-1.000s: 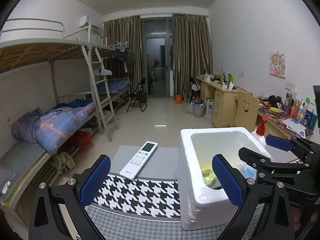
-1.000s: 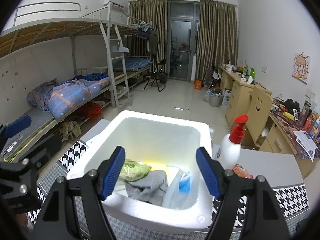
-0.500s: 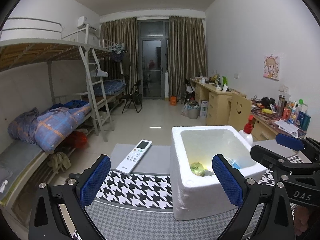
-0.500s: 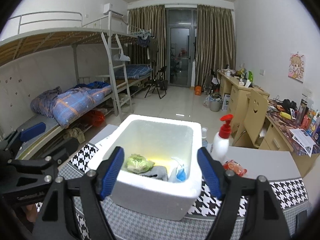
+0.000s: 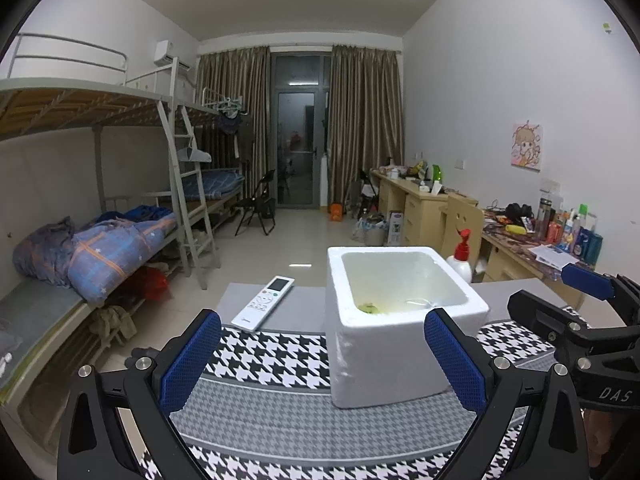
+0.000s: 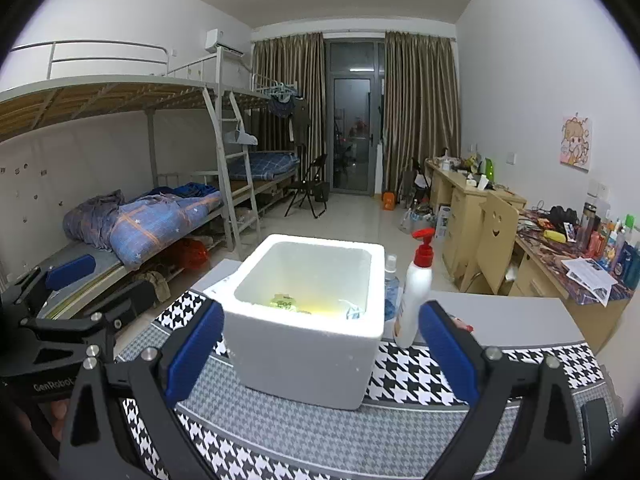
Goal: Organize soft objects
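A white foam box (image 6: pixel 304 344), green packet (image 6: pixel 283 302) inside, is seen ahead of both wide-spread, empty grippers: left (image 5: pixel 322 360), right (image 6: pixel 320 352).

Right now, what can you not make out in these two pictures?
- Box contents: both views, front wall hides all but a green packet.
- Red item behind the bottle: right view, right gripper finger covers it.
- Remote buttons: left view, too small.

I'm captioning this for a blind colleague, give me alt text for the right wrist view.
Open right tongs frame a white foam box on a houndstooth-clothed table, a green packet inside and a red-capped pump bottle beside it. Dorm room behind: bunk beds, desks.
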